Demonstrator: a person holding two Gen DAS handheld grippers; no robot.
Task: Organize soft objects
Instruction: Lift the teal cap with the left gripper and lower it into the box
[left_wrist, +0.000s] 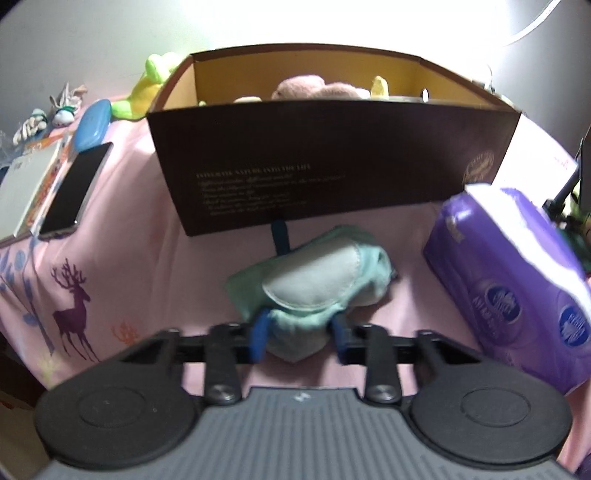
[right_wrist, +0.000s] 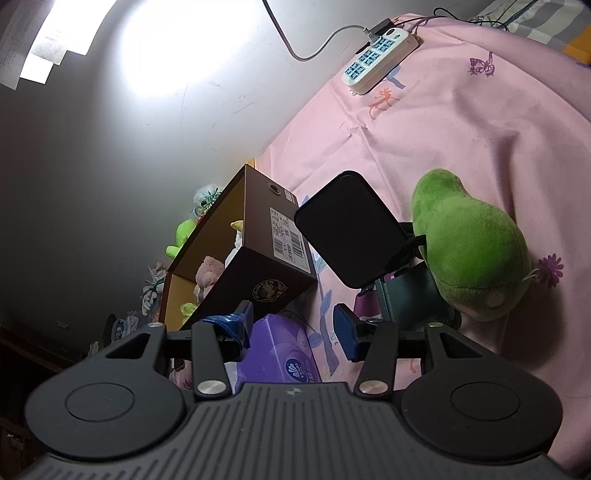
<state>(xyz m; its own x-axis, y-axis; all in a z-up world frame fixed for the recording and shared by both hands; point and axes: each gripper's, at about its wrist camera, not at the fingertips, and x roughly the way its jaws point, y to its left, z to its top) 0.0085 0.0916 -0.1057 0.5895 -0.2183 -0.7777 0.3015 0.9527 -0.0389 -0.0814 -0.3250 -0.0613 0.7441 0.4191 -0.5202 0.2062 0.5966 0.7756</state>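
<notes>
Left gripper (left_wrist: 299, 338): jaws closed onto the near end of a pale green soft toy (left_wrist: 314, 280), which lies on the pink sheet (left_wrist: 122, 266) in the strip between the brown box (left_wrist: 332, 162) and the gripper, purple tissue pack (left_wrist: 517, 288) close on its right. Right gripper (right_wrist: 295, 328): jaws apart, holding nothing, above the tissue pack's edge. Green plush (right_wrist: 469, 243): farther right, open sheet beyond.
</notes>
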